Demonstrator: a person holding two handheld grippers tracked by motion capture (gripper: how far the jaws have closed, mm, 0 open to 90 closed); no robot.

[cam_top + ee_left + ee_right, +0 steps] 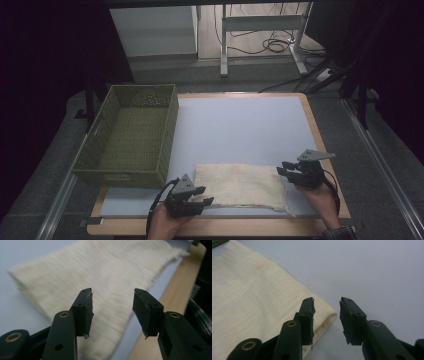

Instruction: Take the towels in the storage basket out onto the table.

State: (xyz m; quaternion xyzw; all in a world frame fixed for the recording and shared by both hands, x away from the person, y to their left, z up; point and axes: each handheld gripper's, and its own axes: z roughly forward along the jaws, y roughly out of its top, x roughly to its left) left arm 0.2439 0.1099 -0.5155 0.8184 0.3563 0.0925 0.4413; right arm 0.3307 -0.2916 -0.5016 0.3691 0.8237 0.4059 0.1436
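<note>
Cloth (239,186) lies folded flat on bench (240,125), right of basket (131,135). Left gripper (202,196) at cloth's near-left corner, right gripper (283,168) at its far-right corner; both jaws part open, empty.

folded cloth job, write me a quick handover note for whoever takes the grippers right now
Left gripper: open, nothing held, at the near left corner of the folded cloth.
Right gripper: open, nothing held, by the cloth's far right corner.
Cloth lies flat and folded on the table, near the front edge. The green basket stands to its left with nothing visible inside.
Done: cloth looks folded.
Left, probably: grip the cloth and move it into the basket.
</note>
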